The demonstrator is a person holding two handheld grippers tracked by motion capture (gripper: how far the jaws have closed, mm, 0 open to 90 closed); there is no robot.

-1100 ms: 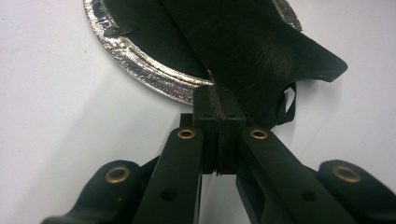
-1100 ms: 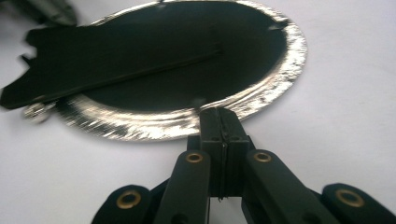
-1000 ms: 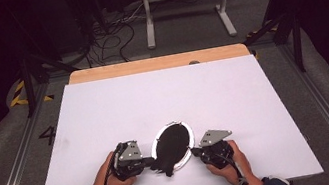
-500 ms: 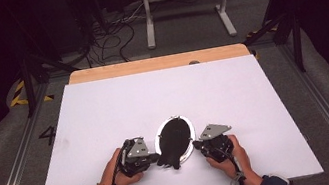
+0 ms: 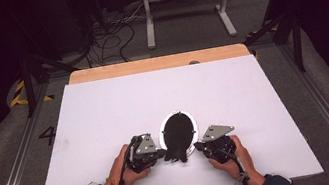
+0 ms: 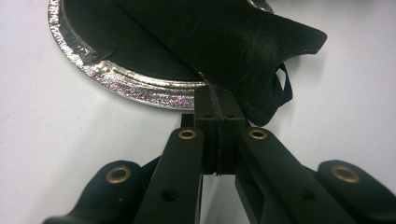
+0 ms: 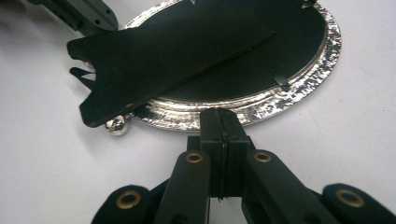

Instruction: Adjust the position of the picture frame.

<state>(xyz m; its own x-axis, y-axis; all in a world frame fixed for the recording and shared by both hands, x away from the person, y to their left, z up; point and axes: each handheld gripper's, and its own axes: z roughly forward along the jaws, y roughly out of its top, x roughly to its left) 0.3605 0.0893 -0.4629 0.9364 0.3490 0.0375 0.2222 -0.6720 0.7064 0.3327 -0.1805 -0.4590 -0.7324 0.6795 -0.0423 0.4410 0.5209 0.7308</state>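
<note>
An oval silver-rimmed picture frame (image 5: 163, 132) lies face down near the table's front edge. Its black backing faces up and its black stand flap (image 5: 178, 151) points toward me. My left gripper (image 5: 163, 152) is shut at the frame's near left. In the left gripper view its tips (image 6: 217, 93) touch the rim (image 6: 116, 77) under the edge of the stand flap (image 6: 243, 42), beside a black ribbon loop (image 6: 284, 86). My right gripper (image 5: 198, 145) is shut at the near right. Its tips (image 7: 223, 114) press against the rim (image 7: 280, 100), with the flap (image 7: 173, 51) raised above the backing.
The white tabletop (image 5: 105, 112) stretches wide around the frame, with a wooden strip (image 5: 157, 63) along its far edge. A small silver ball foot (image 7: 116, 125) sticks out under the rim. The left gripper (image 7: 79, 14) shows at the upper left of the right gripper view.
My left gripper has moved right, up to the frame's rim. The right gripper has edged inward. The frame sits slightly farther right and farther from me than before.
</note>
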